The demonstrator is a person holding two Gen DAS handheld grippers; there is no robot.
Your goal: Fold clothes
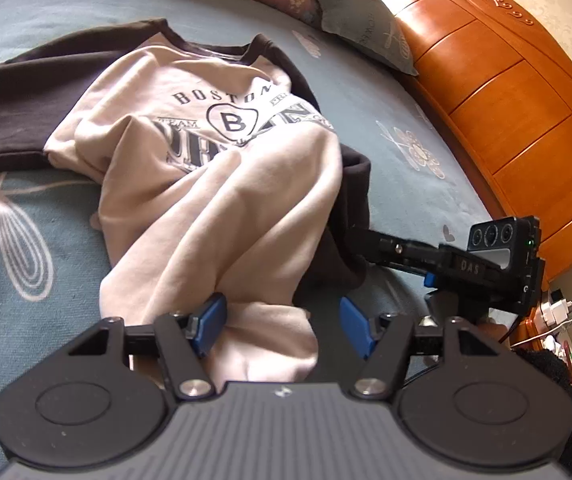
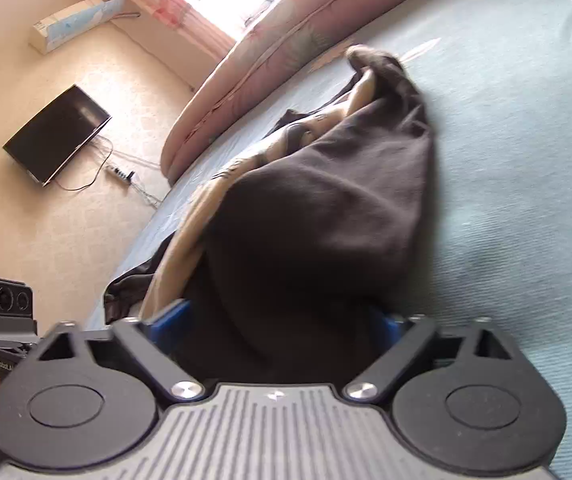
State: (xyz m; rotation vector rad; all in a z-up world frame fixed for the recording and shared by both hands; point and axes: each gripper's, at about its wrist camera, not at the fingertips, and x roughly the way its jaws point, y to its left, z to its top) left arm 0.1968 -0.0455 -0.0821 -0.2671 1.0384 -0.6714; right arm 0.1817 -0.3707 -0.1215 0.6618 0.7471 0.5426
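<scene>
Lying on the blue-grey flower-patterned bed sheet [image 1: 386,92], the beige cotton sweatshirt with dark brown sleeves and a "BOSTON" print [image 1: 189,128] is bunched lengthwise, its collar at the far end and its hem drawn toward the near edge. In the left wrist view, the left gripper [image 1: 281,326] has its blue fingers [image 1: 209,322] spread fairly wide, with a fold of the beige hem between them; the cloth lies against the left finger, while the right finger stands clear of it, so the pads do not pinch it. To the right, the right gripper [image 1: 356,236] reaches into the dark brown fabric at the sweatshirt's right side.

In the right wrist view, the right gripper's blue fingers [image 2: 169,320] stand wide, and a mound of dark brown sleeve fabric [image 2: 318,220] fills the gap between them and hides the tips; I cannot tell whether the pads press on it. A mauve floral quilt [image 2: 269,44] lies along the far side of the bed, and an orange wooden headboard [image 1: 498,92] stands to the right.
</scene>
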